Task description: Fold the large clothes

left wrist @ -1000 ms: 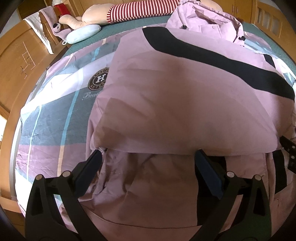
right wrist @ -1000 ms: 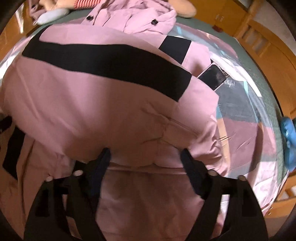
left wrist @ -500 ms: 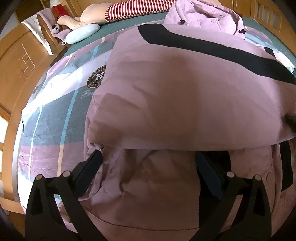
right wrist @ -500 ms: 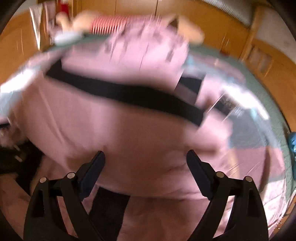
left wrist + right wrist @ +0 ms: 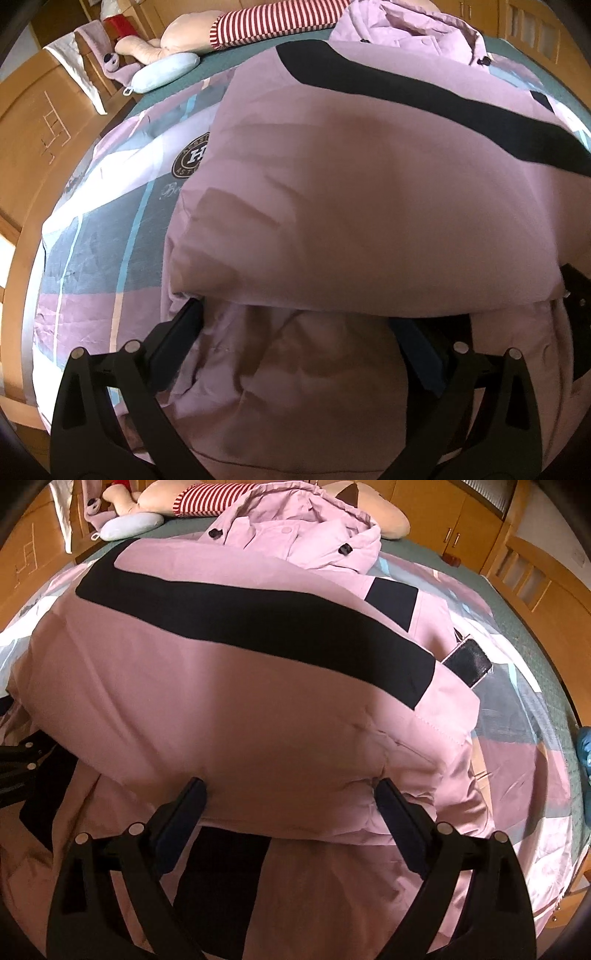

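Observation:
A large pink jacket [image 5: 369,206] with a black band lies on the bed, its lower part folded up over the body; it also shows in the right wrist view [image 5: 229,716]. Its hood [image 5: 314,528] lies at the far end. My left gripper [image 5: 295,314] is open, its fingertips at the near fold edge, partly tucked under the folded layer. My right gripper [image 5: 291,786] is open, its fingertips touching the same fold edge further right. Neither holds cloth. The left gripper's body shows at the left edge of the right wrist view [image 5: 18,768].
The bed has a plaid pink, grey and white cover [image 5: 96,236]. A phone [image 5: 469,661] lies beside the jacket's right side. A striped stuffed doll [image 5: 266,18] and a blue pillow [image 5: 166,70] lie at the head. Wooden bed rails [image 5: 532,576] surround the mattress.
The right gripper drew back and swung up with blur, then came back to the fold edge. The left gripper stayed open at the fold edge, its right fingertip slipping further under the cloth.

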`<state>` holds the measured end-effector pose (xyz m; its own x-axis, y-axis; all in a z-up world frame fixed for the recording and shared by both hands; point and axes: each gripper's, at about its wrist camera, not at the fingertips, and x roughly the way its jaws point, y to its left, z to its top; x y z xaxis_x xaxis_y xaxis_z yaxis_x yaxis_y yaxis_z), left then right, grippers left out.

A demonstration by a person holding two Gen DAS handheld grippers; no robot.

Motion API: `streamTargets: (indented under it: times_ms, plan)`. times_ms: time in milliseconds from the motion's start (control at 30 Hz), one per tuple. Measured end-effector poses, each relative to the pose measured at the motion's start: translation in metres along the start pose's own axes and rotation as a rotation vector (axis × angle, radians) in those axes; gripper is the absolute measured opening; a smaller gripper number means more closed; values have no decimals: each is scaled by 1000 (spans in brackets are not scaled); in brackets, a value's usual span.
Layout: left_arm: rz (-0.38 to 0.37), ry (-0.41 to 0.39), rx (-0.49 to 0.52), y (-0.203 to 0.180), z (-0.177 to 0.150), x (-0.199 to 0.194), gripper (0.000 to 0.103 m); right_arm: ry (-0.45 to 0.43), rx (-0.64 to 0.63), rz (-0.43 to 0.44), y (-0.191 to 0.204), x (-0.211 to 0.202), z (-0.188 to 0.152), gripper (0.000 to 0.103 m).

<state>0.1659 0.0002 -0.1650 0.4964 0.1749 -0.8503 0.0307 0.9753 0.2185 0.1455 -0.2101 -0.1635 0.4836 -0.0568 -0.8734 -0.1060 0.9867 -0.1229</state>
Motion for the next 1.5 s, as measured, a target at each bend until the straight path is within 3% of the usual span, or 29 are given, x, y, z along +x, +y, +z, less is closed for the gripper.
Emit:
streamTargets:
  times_ms: [100,233,333,400,500,767,933,1167,1367,1500]
  plan:
    - [-19,-29,-15,5,-2,-9,101,-10,-10,30,-4,-10,-2,94]
    - [-83,-168,-37,19,-1,-43,101,-117,111,102,-25,-33,0,94]
    - [-95,-237,-50,25,5,-51,101,-155,150,90,-32,-39,1,94]
    - [-127,-253,-75,30,8,-48,101,-124,150,64,-33,-32,1,94]
    - [-185,-241,-99,33,9,-46,101,1,133,5,-28,-3,-7,101]
    - [-215,-275,-103,34,3,-58,101,9,152,25,-28,-3,-14,102]
    - [-279,-364,-163,48,1,-75,101,9,142,18,-28,-1,-11,102]
    - [-211,-337,-194,54,7,-62,101,4,140,14,-27,-1,-11,102]
    - [-160,-297,-162,48,8,-46,101,3,138,12,-27,-1,-11,102]
    - [-156,-256,-167,47,8,-31,101,3,137,12,-27,-1,-12,102]
